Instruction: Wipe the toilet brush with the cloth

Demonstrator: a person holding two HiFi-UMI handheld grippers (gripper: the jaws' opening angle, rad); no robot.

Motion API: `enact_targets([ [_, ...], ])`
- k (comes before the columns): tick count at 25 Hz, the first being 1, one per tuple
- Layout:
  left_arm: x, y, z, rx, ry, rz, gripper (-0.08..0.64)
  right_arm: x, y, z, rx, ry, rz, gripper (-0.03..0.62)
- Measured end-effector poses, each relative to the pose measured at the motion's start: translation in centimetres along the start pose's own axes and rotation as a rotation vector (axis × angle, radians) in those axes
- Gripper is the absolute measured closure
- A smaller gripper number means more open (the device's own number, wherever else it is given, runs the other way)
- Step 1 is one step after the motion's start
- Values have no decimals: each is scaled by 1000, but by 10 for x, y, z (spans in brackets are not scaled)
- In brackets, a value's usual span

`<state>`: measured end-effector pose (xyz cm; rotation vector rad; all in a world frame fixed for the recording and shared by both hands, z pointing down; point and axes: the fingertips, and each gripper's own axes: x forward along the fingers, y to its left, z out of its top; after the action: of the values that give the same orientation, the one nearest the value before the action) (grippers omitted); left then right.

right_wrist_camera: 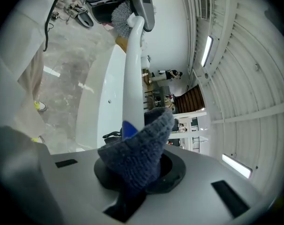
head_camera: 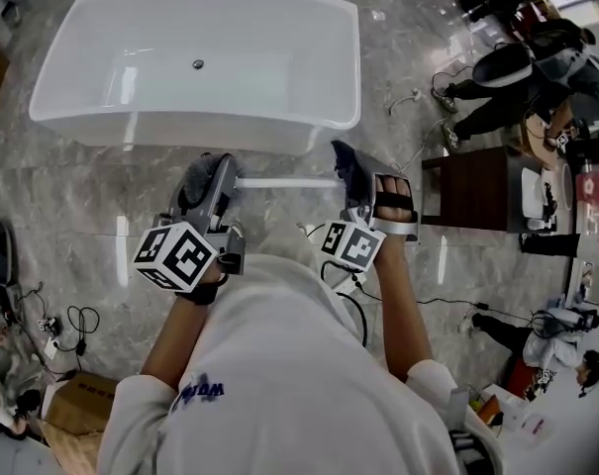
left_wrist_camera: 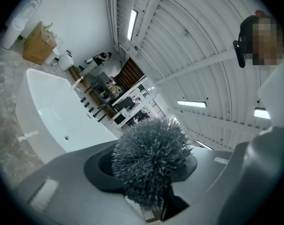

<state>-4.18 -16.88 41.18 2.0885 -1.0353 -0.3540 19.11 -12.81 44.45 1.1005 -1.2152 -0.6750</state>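
Grey bristles of the toilet brush [left_wrist_camera: 151, 156] fill the left gripper view. The left hand-held gripper [head_camera: 215, 181] is clamped on the brush just below its head. The brush is held roughly level over the marble floor [head_camera: 71, 196], near the front rim of the white bathtub [head_camera: 195, 62]. Its white handle [head_camera: 284, 181] runs rightward to the right hand-held gripper [head_camera: 350, 176]. Those jaws are closed on the dark blue cloth [right_wrist_camera: 137, 153], which lies against the handle's far end.
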Motion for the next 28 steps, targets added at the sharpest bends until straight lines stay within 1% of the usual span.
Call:
enact_targets([
  [5,1,2,3,-7,-11,6,365,2,-6,-16,31,15,-4,549],
  [16,-4,4,5,-13,-16,5,365,0,-10,-18,65,10,-5,551],
  [21,0,0,5,-2,-7,-11,367,1,-13,-24,105,3,-1,549],
  [28,1,-5,9,16,-11,-15,368,-2,-15,-33,122,-3,2,551],
])
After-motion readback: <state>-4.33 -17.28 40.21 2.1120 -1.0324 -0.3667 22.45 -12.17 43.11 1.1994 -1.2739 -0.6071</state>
